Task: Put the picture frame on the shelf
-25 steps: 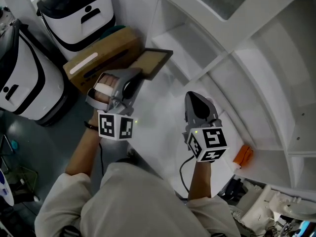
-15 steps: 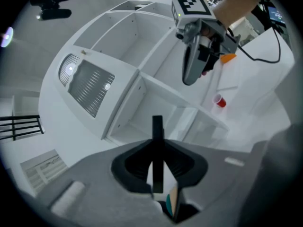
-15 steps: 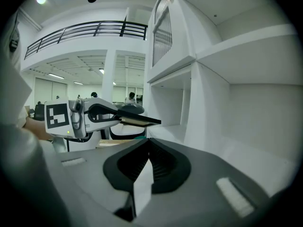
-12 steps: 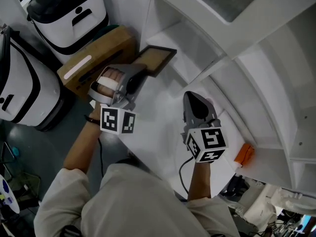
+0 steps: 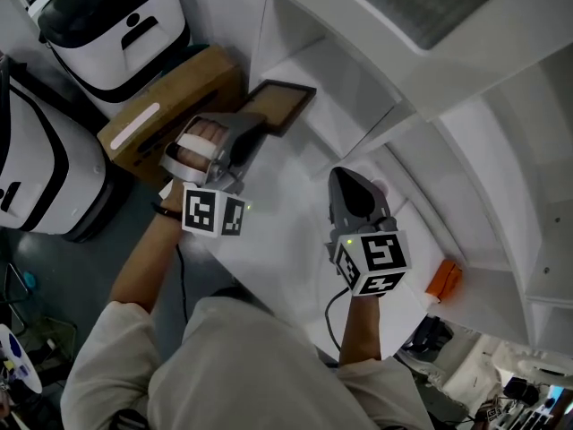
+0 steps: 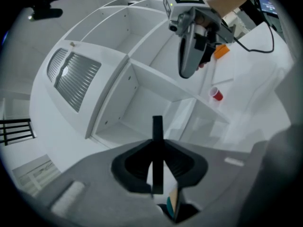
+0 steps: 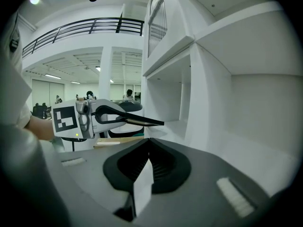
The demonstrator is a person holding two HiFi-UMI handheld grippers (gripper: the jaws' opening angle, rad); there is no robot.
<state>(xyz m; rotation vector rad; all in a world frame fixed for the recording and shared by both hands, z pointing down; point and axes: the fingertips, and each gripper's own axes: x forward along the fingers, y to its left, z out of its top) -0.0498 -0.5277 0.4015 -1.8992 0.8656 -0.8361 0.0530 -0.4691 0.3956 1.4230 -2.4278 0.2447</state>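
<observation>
Brown picture frame (image 5: 283,105), near end hidden, pinched by left hand-held gripper (image 5: 252,130); right hand-held gripper (image 5: 346,178) closed.

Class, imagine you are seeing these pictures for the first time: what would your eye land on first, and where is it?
The dark picture frame, clamped in the left gripper, reaches toward the white shelf in the upper middle of the head view. The right gripper, shut and empty, sits just right of centre, and a small orange object lies at lower right.
</observation>
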